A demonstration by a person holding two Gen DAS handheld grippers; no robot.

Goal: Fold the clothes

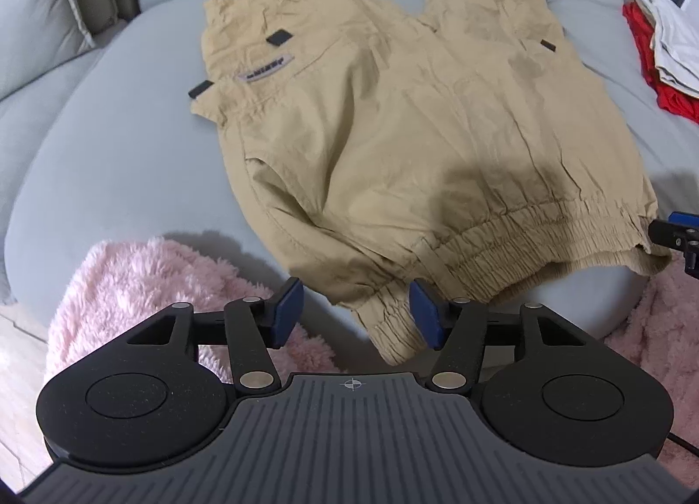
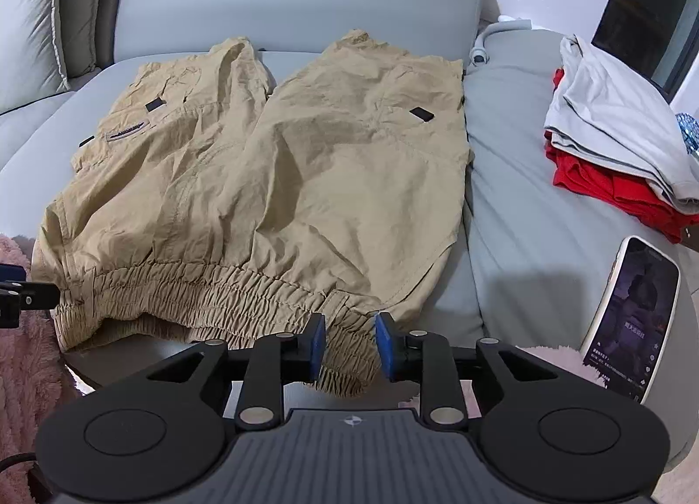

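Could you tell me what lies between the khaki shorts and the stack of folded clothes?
Only bare grey cushion separates the shorts from the stack, shown in the right wrist view.

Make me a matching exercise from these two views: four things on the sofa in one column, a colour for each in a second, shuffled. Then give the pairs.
Things:
1. shorts
2. fluffy blanket
3. top folded garment
4. lower folded garment

Colours:
A. red
B. pink
C. tan
D. pale grey

Pairs: 1-C, 2-B, 3-D, 4-A
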